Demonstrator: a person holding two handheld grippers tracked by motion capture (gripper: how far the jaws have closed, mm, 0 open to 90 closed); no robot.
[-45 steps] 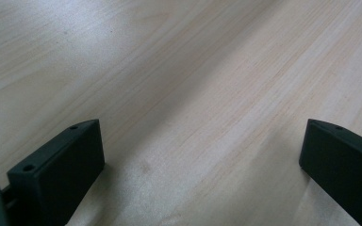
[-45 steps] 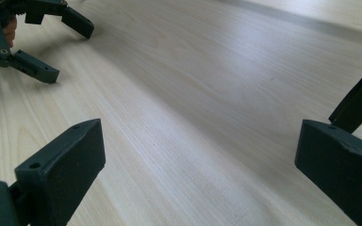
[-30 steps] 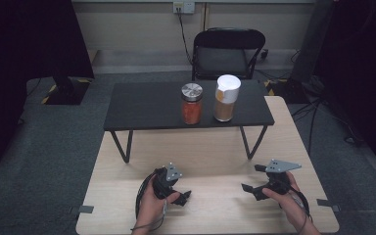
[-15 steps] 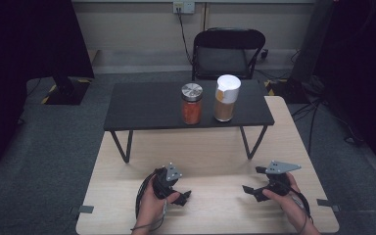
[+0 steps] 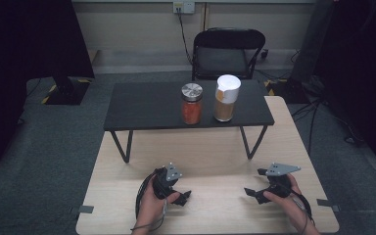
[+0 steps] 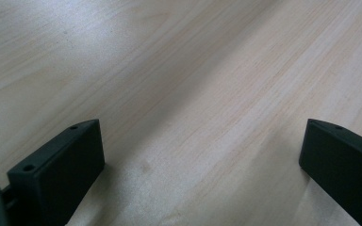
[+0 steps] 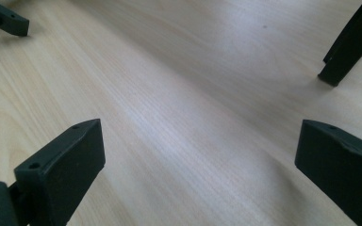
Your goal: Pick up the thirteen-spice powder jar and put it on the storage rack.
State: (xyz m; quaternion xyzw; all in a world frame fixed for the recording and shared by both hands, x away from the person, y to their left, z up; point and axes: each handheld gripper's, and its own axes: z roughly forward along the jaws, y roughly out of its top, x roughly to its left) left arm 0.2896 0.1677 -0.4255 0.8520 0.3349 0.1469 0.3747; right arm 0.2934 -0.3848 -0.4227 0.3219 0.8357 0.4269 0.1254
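Note:
Two jars stand side by side on a low black shelf [image 5: 147,105]: a red-filled jar [image 5: 191,104] with a metal lid, and to its right a brown-filled jar [image 5: 225,98] with a white lid. Near the wooden table's [image 5: 215,152] front edge a hand holds my left gripper [image 5: 182,198] low over the wood. My right gripper [image 5: 250,192] is held the same way at the front right. In the left gripper view my left gripper [image 6: 200,155] stands open over bare wood. In the right gripper view my right gripper [image 7: 198,160] is open too, with nothing between the jaws.
The shelf's black legs [image 5: 122,147] stand on the wood; one foot [image 7: 339,61] is in the right gripper view, and a jaw tip of the other gripper [image 7: 4,19] at its top left. A black chair [image 5: 225,51] stands beyond the table. Cables lie on the floor at right.

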